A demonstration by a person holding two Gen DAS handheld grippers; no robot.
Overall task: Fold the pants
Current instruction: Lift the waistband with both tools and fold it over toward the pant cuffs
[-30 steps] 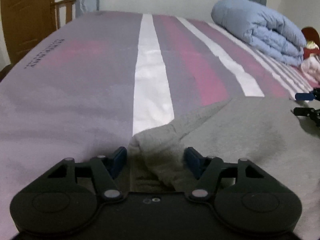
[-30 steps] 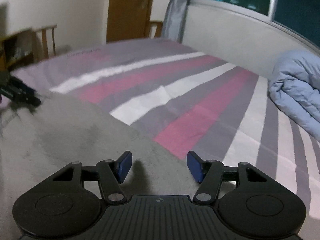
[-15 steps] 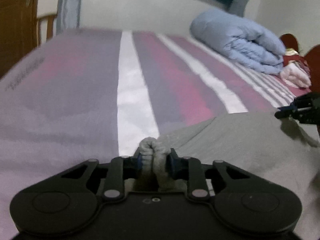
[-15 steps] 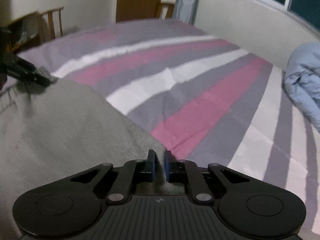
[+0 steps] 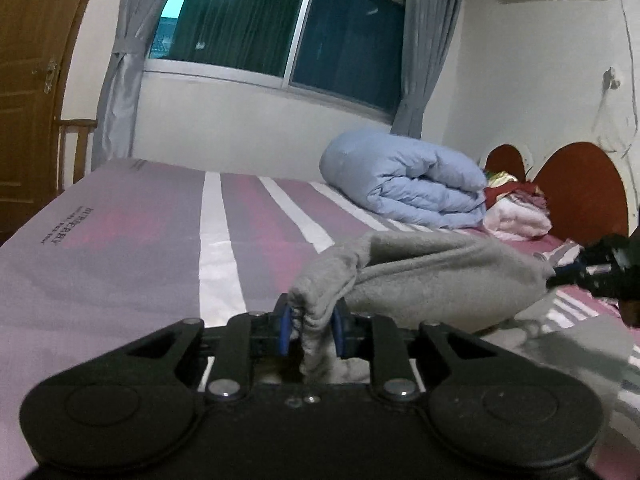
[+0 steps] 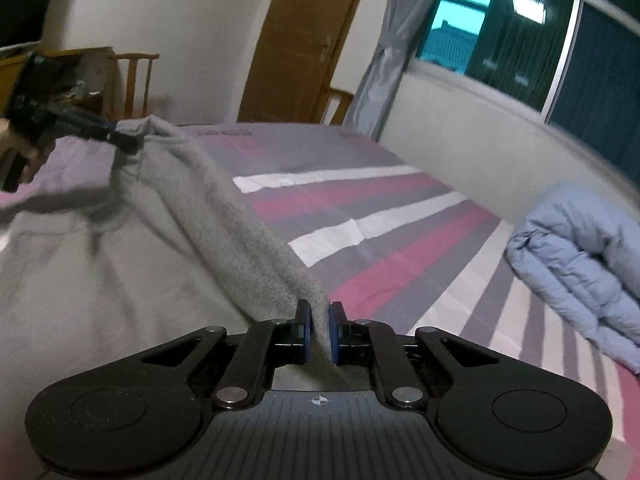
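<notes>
Grey fleece pants (image 5: 432, 280) lie on the striped bed (image 5: 120, 260), and one edge is lifted between my two grippers. My left gripper (image 5: 310, 320) is shut on a bunched corner of the fabric, raised off the sheet. My right gripper (image 6: 320, 320) is shut on the other end of that edge, and the pants (image 6: 120, 280) slope from it down onto the bed. In the right wrist view the left gripper (image 6: 120, 136) shows at the far left, held by a hand (image 6: 28, 152). The right gripper (image 5: 576, 276) appears at the right edge of the left wrist view.
A rolled blue duvet (image 5: 408, 188) lies across the bed near the window wall. Folded pink and red clothes (image 5: 516, 216) sit by the red headboard (image 5: 580, 188). A wooden chair (image 6: 136, 80) and a door (image 6: 296, 40) stand beyond the bed's far side.
Both grippers went from open to shut on the pants' edge, then lifted it off the bed. Both views have tilted up, so the window and walls show.
</notes>
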